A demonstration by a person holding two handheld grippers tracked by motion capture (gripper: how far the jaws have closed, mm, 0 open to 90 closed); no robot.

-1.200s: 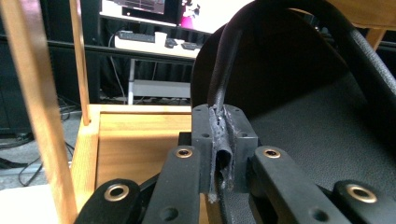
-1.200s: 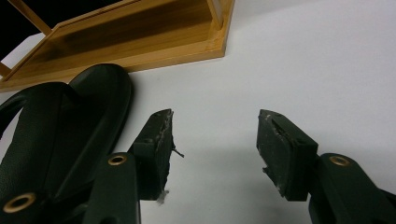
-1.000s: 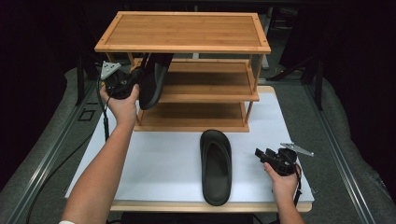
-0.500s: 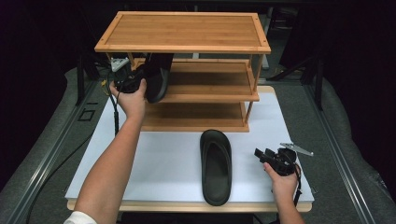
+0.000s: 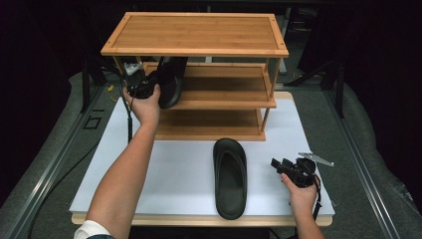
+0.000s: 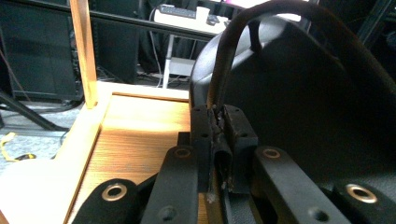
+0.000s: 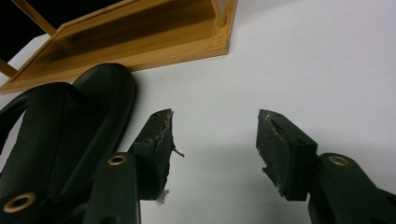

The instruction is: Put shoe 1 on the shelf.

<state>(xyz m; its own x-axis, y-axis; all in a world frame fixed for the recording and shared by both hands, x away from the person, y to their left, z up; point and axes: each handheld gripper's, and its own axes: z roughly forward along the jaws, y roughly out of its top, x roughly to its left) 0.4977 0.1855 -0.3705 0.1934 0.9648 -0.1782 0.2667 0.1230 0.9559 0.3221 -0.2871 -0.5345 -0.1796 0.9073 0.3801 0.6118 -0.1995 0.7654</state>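
Note:
My left gripper (image 5: 149, 84) is shut on the strap of a black flip-flop (image 5: 171, 79) and holds it tilted on edge at the left end of the bamboo rack's middle shelf (image 5: 224, 92). In the left gripper view the strap (image 6: 224, 60) runs up from between the closed jaws, with the sole (image 6: 303, 102) to the right over the shelf board (image 6: 135, 135). A second black flip-flop (image 5: 230, 177) lies flat on the white table. My right gripper (image 5: 279, 165) rests open just right of it; its jaws (image 7: 212, 149) are spread over bare table beside that sandal (image 7: 60, 135).
The three-tier bamboo rack (image 5: 196, 32) stands at the back of the white table (image 5: 174, 174); its bottom shelf (image 5: 209, 127) is bare. A small grey plate (image 5: 316, 159) lies by my right hand. Dark floor and metal rails surround the table.
My left gripper has carried the held flip-flop to the right and farther in, from the rack's left side onto the middle shelf's left end. The right gripper and the lying sandal stayed put.

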